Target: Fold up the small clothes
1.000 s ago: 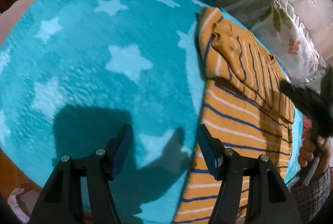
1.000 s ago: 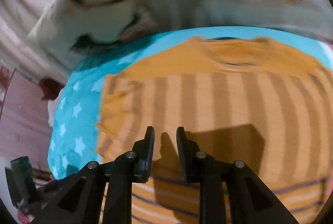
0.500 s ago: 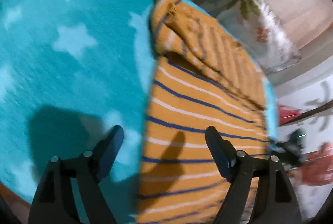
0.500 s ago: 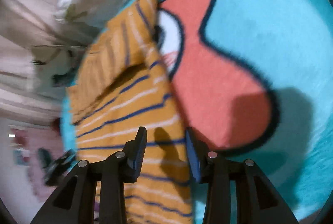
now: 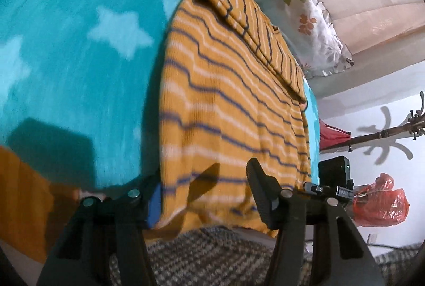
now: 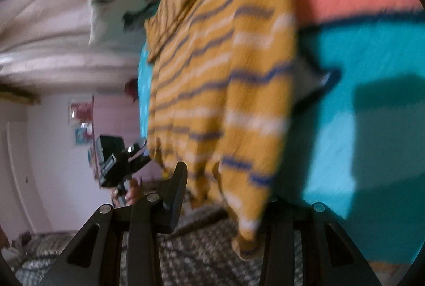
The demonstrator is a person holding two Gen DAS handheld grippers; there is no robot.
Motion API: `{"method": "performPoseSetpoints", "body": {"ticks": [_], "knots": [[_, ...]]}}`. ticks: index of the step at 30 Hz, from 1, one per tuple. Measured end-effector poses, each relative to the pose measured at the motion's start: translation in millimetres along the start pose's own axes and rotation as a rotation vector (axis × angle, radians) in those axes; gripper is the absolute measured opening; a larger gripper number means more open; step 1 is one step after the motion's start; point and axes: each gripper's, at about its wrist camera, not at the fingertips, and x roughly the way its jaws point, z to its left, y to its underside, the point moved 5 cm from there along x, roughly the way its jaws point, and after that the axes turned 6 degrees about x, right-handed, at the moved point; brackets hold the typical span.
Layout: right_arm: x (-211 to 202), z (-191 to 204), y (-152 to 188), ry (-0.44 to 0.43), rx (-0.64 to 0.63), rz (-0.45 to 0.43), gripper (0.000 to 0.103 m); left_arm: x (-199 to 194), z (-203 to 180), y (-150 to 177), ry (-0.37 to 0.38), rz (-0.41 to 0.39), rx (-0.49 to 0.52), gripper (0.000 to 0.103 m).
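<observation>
Nearest the left tool (image 5: 204,195), its 2 fingers stand spread wide, with the bottom hem of a small striped sweater (image 5: 228,105) lying across the gap between them. The hem's corner drapes over the inner side of the left finger, but nothing shows the fingers closing on it. Nearest the right tool (image 6: 225,195), 1 finger stands bare just left of the sweater's opposite hem corner, and the cloth hangs over and hides the other finger. The jaws look parted; whether they pinch the fabric cannot be told, as this view is blurred.

Each tool sits at 1 bottom corner, probably so the hem can be lifted evenly and carried up toward the collar for the next fold.

Beyond the tools, the sweater stretches away, lying on a turquoise blanket (image 5: 74,52) printed with pale stars and a coral shape. It is mustard yellow knit with thin navy and white stripes. At its far end, a sleeve is already folded across the body near the collar, so the garment looks partly folded.

Farther off, to the right of the left tool, lies a floral pillow (image 5: 316,25).
</observation>
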Motion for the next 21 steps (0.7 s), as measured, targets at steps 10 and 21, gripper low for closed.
{"method": "performPoseSetpoints", "body": {"ticks": [10, 21], "knots": [[45.4, 3.2, 13.1, 0.136, -0.092, 0.167, 0.045, 10.0, 0.7, 31.1, -0.058, 0.009, -0.021, 0.062], [48.2, 43.8, 20.2, 0.271, -0.304, 0.195, 0.009, -9.1, -2.6, 43.3, -0.115, 0.048, -0.129, 0.007]]}}
